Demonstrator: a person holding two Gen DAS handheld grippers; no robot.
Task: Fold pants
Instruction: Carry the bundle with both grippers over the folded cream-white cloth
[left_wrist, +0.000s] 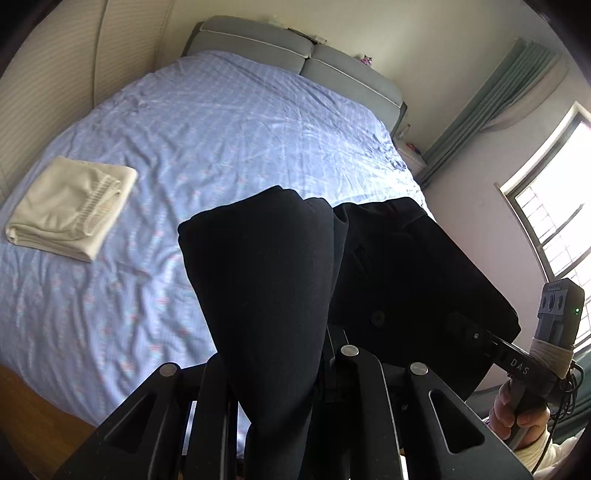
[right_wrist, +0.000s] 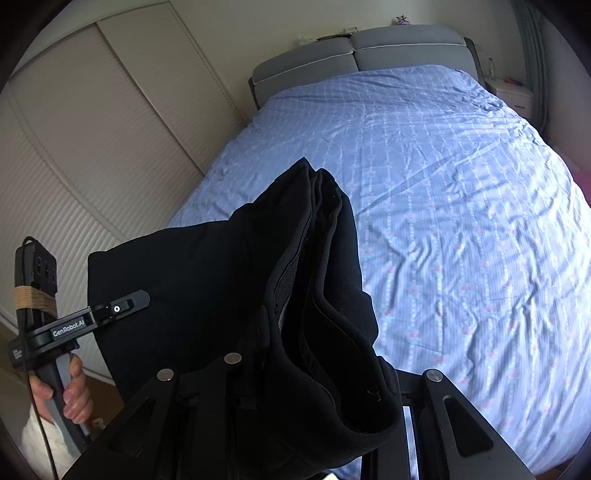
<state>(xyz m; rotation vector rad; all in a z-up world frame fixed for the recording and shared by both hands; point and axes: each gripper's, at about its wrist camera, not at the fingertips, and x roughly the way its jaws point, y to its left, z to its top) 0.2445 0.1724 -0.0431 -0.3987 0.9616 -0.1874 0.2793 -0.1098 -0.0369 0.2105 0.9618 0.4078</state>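
The black pants (left_wrist: 266, 258) hang in the air above the foot of the bed, bunched and draped over both grippers. In the right wrist view my left gripper (right_wrist: 142, 297) is at the left, a hand (right_wrist: 74, 391) on its handle, its fingers shut on one edge of the pants (right_wrist: 207, 266). My right gripper (left_wrist: 458, 326) shows at the right of the left wrist view, shut on the other edge, with a hand (left_wrist: 517, 413) below it. In each gripper's own view the fingertips are hidden under dark cloth. The waistband opening (right_wrist: 332, 332) faces the right wrist camera.
The bed (left_wrist: 221, 129) has a wrinkled blue patterned sheet and a grey headboard (left_wrist: 258, 40). A folded white garment (left_wrist: 70, 210) lies on its left side. Slatted wardrobe doors (right_wrist: 92, 147) stand left, a nightstand (left_wrist: 410, 153) and window (left_wrist: 554, 206) right. Wooden floor (left_wrist: 29, 413) shows below.
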